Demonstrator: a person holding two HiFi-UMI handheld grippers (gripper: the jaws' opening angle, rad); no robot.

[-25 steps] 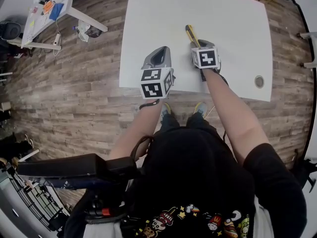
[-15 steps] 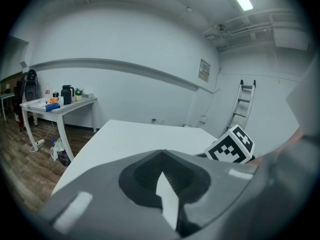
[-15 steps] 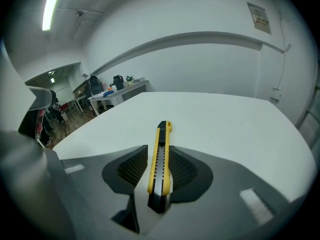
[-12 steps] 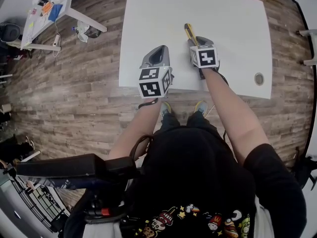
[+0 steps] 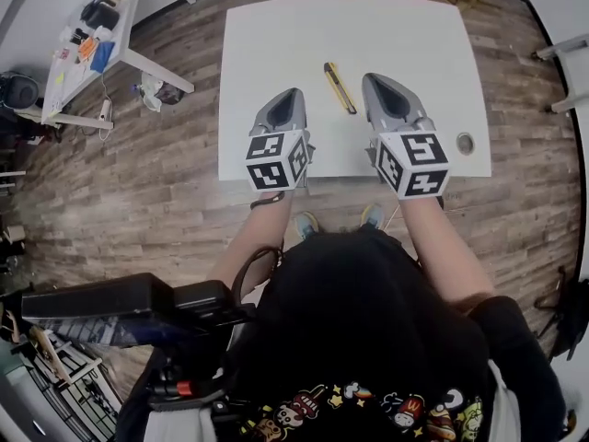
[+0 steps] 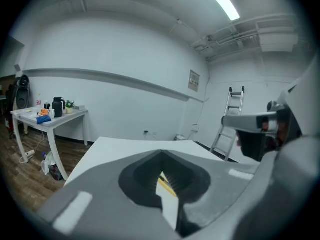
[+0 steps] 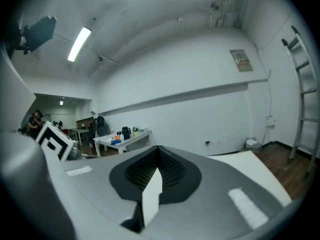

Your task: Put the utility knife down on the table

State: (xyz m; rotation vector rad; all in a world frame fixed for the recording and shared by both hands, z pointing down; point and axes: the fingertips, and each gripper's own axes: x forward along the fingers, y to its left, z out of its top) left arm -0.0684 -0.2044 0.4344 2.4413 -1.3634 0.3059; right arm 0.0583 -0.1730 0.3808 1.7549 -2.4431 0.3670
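From the head view the tips of both tools are hard to read, since each marker cube and grey body covers its own jaws from above, and the utility knife point(image 5: 340, 87) is too small to tell its blade end from its butt. The gripper views settle the jaws: those of the left gripper point(image 5: 294, 93) are closed tip to tip on nothing, and those of the right gripper point(image 5: 372, 78) are likewise pressed together and empty. Only a narrow slit of white table point(image 5: 276, 35) shows below each meeting point. In the left gripper view a thin yellow sliver sits in that slit, too slight to name with certainty. That view also shows a ladder point(image 6: 227, 119) against the far wall, which the head view lacks. The right gripper view catches the left tool's marker cube point(image 7: 52, 140) at its left edge. The knife lies flat on the table between the two grippers, touching neither and nearer the right one. Its long axis runs diagonally from far left to near right.
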